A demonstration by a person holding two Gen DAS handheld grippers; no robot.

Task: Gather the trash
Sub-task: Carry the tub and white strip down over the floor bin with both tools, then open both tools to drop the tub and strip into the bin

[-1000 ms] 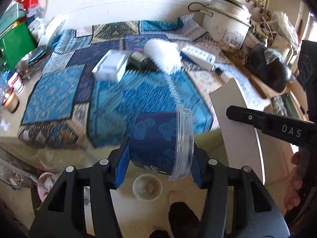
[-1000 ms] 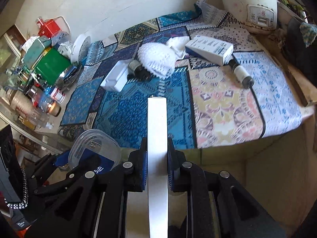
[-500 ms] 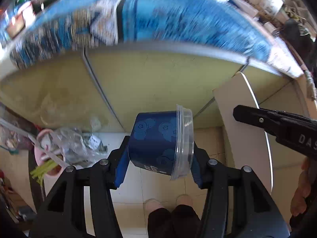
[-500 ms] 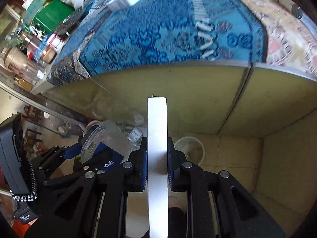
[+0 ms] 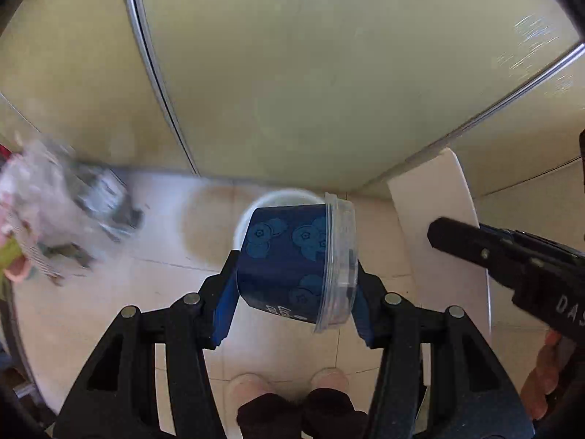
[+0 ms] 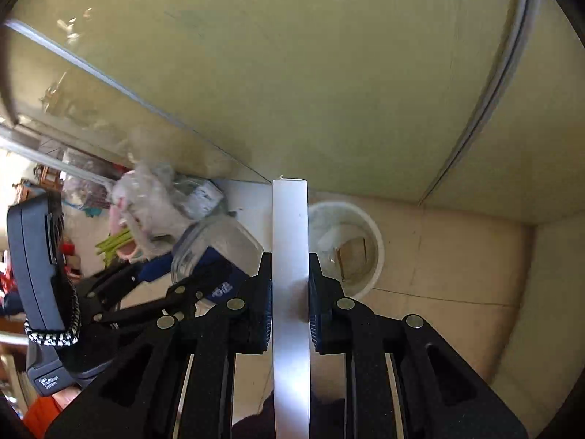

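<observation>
My left gripper (image 5: 292, 285) is shut on a dark blue plastic tub with a clear lid (image 5: 292, 259), held on its side above a white bin (image 5: 278, 197) on the floor. The tub also shows in the right wrist view (image 6: 215, 252). My right gripper (image 6: 290, 285) is shut on a flat white box (image 6: 290, 241), seen edge-on, just left of the white bin (image 6: 365, 245), which holds some cardboard and clear wrap. The white box shows at the right of the left wrist view (image 5: 438, 226).
Yellow-green cabinet doors (image 5: 310, 73) fill the background. A heap of clear plastic bags and scraps (image 5: 47, 216) lies on the tiled floor to the left; it also shows in the right wrist view (image 6: 153, 201). The person's feet (image 5: 289, 395) are below.
Both grippers have tipped down from the cloth-covered counter toward the floor. The counter has left view and the white bin now sits under the held tub and box.
</observation>
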